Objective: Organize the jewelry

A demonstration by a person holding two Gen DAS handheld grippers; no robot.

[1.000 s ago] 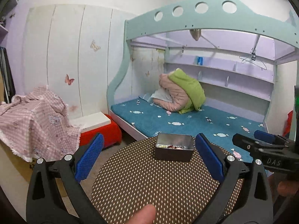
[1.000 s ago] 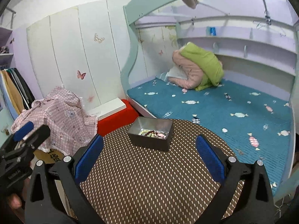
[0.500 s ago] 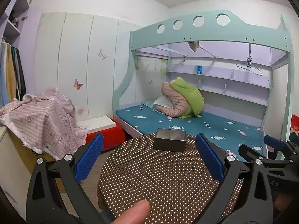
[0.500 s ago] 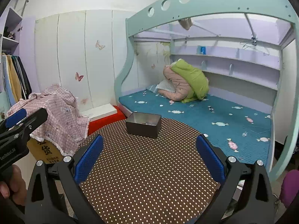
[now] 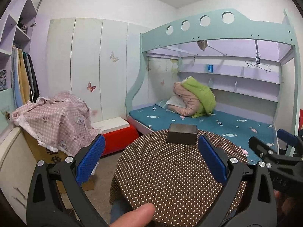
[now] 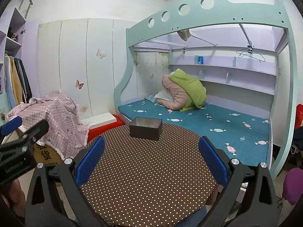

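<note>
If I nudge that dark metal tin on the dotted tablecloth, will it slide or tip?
The metal tin is low, wide and flat-bottomed, so it will probably slide, not tip. The polka-dot tablecloth may drag or bunch beneath it. The walls look stiff and smooth, so pads might slip.

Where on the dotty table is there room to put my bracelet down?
Nearly the whole table is bare: everything between the metal box at the far edge and the near edge. The open right gripper and left gripper hang there holding nothing.
</note>
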